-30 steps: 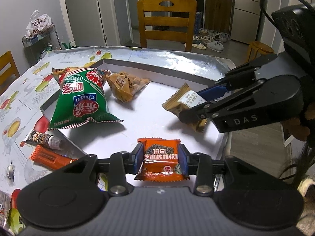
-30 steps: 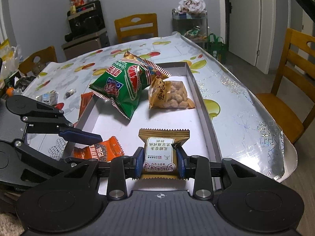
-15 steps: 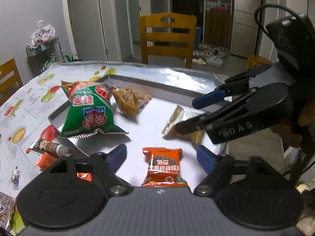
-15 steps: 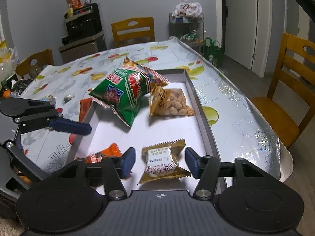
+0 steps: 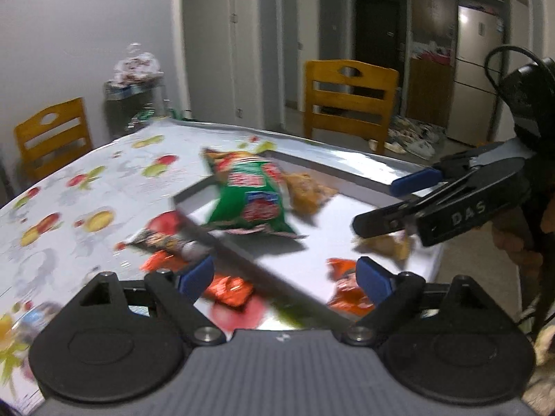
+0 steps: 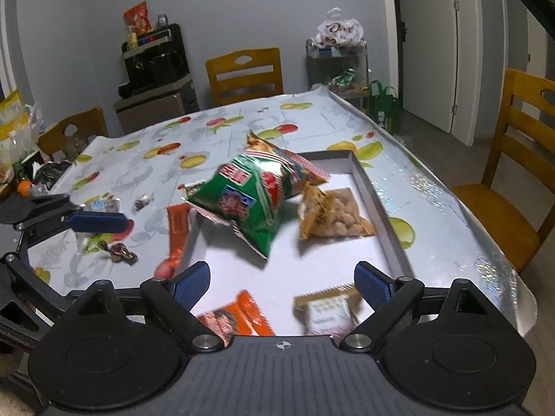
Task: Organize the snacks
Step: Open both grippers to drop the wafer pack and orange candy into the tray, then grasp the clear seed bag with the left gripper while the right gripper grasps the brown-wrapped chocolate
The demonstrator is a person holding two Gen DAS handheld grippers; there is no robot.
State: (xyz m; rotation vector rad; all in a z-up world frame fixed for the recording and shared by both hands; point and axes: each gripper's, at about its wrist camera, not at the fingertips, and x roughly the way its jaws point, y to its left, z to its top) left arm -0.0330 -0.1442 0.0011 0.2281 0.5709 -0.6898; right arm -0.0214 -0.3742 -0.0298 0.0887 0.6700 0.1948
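Note:
A shallow white tray [image 6: 381, 201] [image 5: 347, 176] lies on the table. In it are a green chip bag [image 6: 253, 201] [image 5: 253, 201], a tan bag of nuts [image 6: 333, 216] [image 5: 308, 192], an orange packet [image 6: 239, 315] [image 5: 347, 294] and a gold-edged cake packet [image 6: 329, 308] [image 5: 385, 244]. My left gripper [image 5: 284, 277] is open and empty, above the tray's near left edge. My right gripper [image 6: 281, 284] is open and empty, above the tray's near end; the orange and cake packets lie below it.
Outside the tray's left wall on the fruit-print tablecloth lie an orange packet [image 6: 178, 222] [image 5: 229, 287], a dark snack bar [image 5: 166, 241] and small wrapped sweets [image 6: 119, 251]. Wooden chairs [image 6: 520, 187] [image 5: 350, 97] stand around the table. The table edge [image 6: 492, 253] is close on the right.
Both grippers let go of their packets, opened wide and pulled back and up. The left gripper swung left toward the tray's edge. The orange and cake packets stay in the tray.

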